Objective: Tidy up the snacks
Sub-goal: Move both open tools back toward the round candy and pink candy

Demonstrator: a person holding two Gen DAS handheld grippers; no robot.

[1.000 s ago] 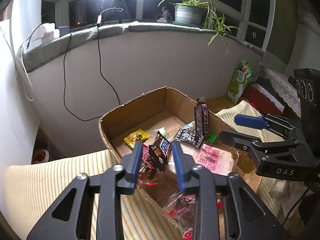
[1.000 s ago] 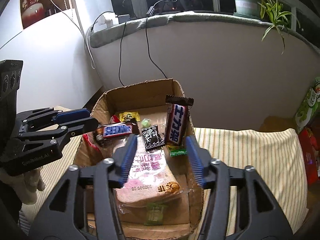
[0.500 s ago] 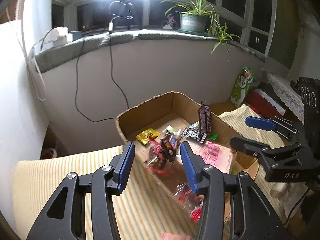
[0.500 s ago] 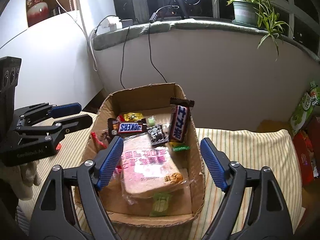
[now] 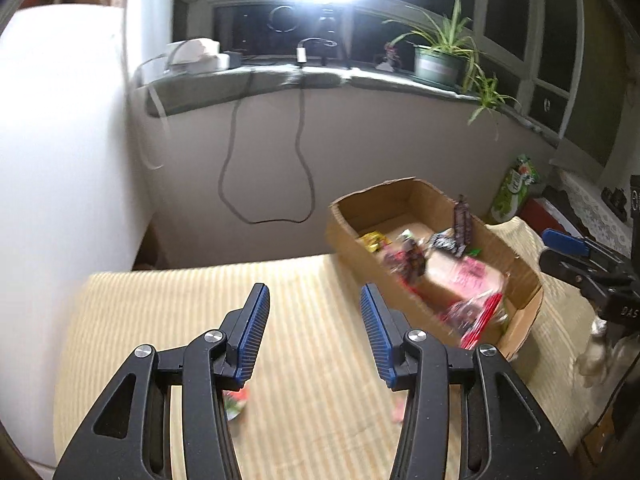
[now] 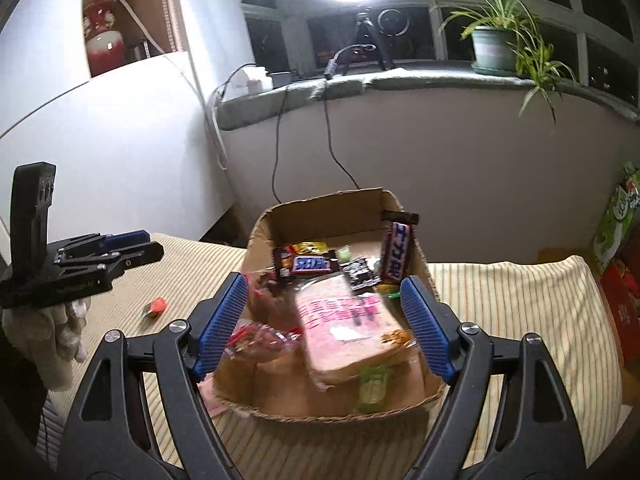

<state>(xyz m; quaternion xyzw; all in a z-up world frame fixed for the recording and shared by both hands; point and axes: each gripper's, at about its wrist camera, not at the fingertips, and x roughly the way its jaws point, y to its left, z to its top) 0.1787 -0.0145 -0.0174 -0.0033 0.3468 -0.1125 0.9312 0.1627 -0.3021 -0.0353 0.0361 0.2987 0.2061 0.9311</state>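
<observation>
A cardboard box (image 6: 320, 208) on the striped cloth holds several snacks. Among them are a pink bread pack (image 6: 344, 320), a Snickers bar (image 6: 310, 265) lying flat, a second bar (image 6: 398, 254) upright against the right wall, and a red-and-clear packet (image 6: 256, 336) at the front left. My right gripper (image 6: 324, 284) hovers open over the box's front half, touching nothing. My left gripper (image 5: 313, 296) is open and empty above the bare cloth, with the box (image 5: 348, 236) to its right. A small red candy (image 6: 156, 306) lies on the cloth left of the box.
A green snack bag (image 6: 616, 216) and a red carton (image 6: 618, 300) stand at the far right. Cables hang down the curved wall (image 5: 300, 140) below a sill with a potted plant (image 6: 492, 44). A white wall (image 5: 60, 140) rises to the left. The cloth (image 5: 180, 320) stretches left of the box.
The left gripper let go of the Snickers bar and packet over the box, then pulled away to the left. The right gripper opened wider and drew back a little.
</observation>
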